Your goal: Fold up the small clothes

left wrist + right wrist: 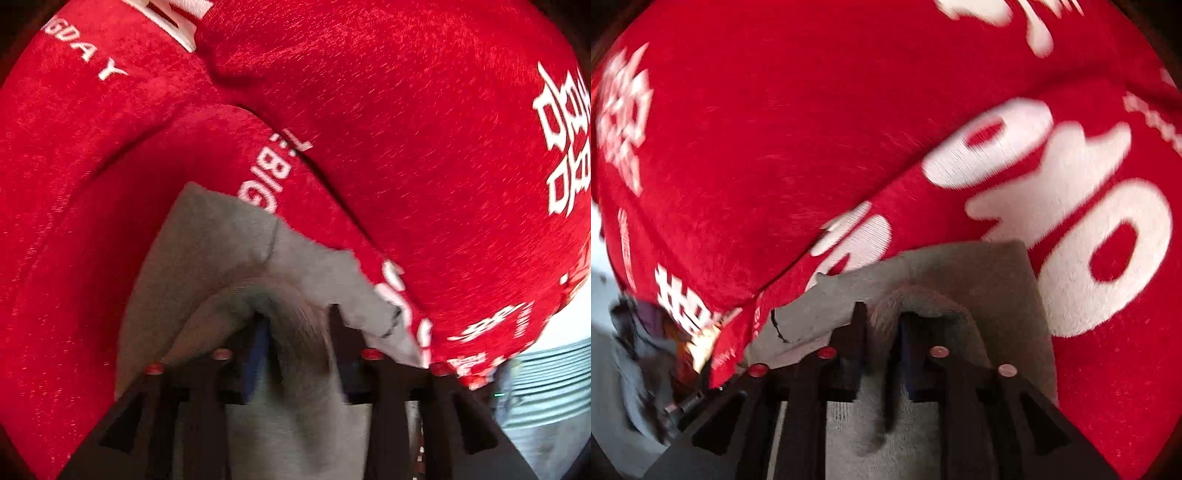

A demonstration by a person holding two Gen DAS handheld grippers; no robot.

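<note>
A grey fleece garment (221,251) lies on a red cloth (369,129) printed with white letters. My left gripper (299,326) stands open, and a raised hump of the grey fabric sits loosely between its fingers. In the right wrist view the same grey garment (960,273) lies on the red cloth (775,129). My right gripper (882,321) holds a narrow ridge of the grey fabric, which fills the small gap and touches both pads. The garment's far edges lie flat on the red cloth.
A pale striped fabric (554,376) and a white surface (569,321) show past the red cloth's edge at the lower right of the left wrist view. Dark crumpled clothing (639,332) lies beyond that edge at the lower left of the right wrist view.
</note>
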